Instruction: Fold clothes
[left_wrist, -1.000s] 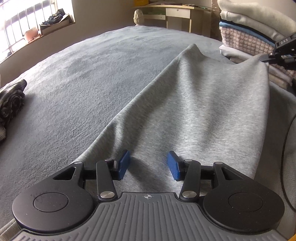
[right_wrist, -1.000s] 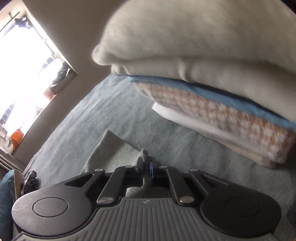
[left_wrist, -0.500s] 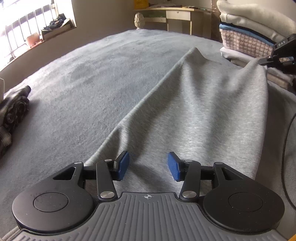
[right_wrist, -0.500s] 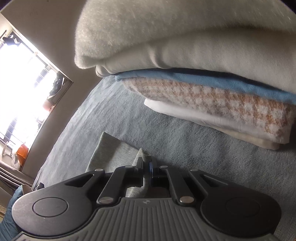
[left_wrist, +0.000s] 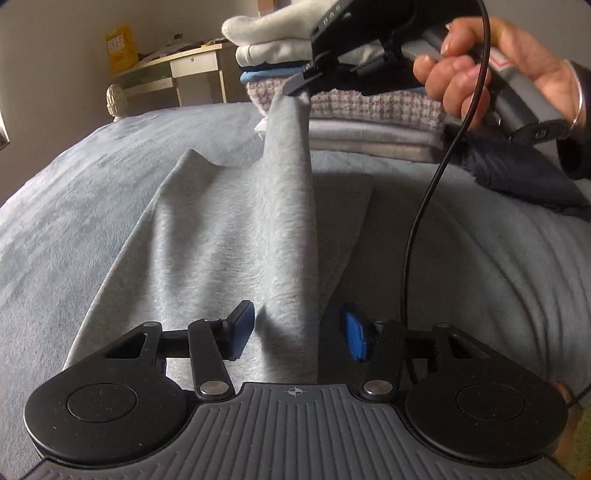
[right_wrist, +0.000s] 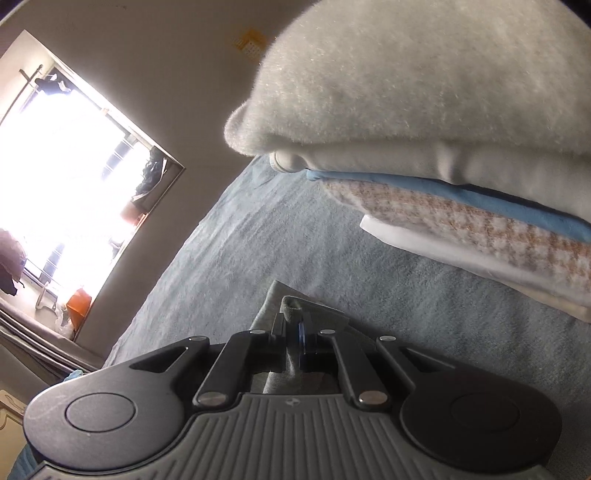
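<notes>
A grey garment (left_wrist: 229, 236) lies spread on the blue-grey bed (left_wrist: 74, 206). My right gripper (left_wrist: 297, 83) is shut on one corner and holds it up in front of the folded stack. From there a taut ridge of cloth runs down toward me. In the right wrist view the pinched corner (right_wrist: 291, 306) pokes out above the right gripper (right_wrist: 295, 330). My left gripper (left_wrist: 297, 330) sits low over the near end of the garment. Its jaws are closing, with the ridge of cloth standing between the blue pads (left_wrist: 354, 334); a gap still shows on each side.
A tall stack of folded clothes (left_wrist: 369, 110) stands at the far end of the bed and looms close to the right gripper (right_wrist: 443, 147). A dark garment (left_wrist: 517, 173) lies to its right. A person's hand (left_wrist: 480, 66) grips the right handle; its black cable (left_wrist: 424, 206) hangs down.
The left gripper has swung across to face the right gripper and the stack. The right gripper has raised its corner, pulling the cloth into a ridge between the left jaws, which have narrowed.
</notes>
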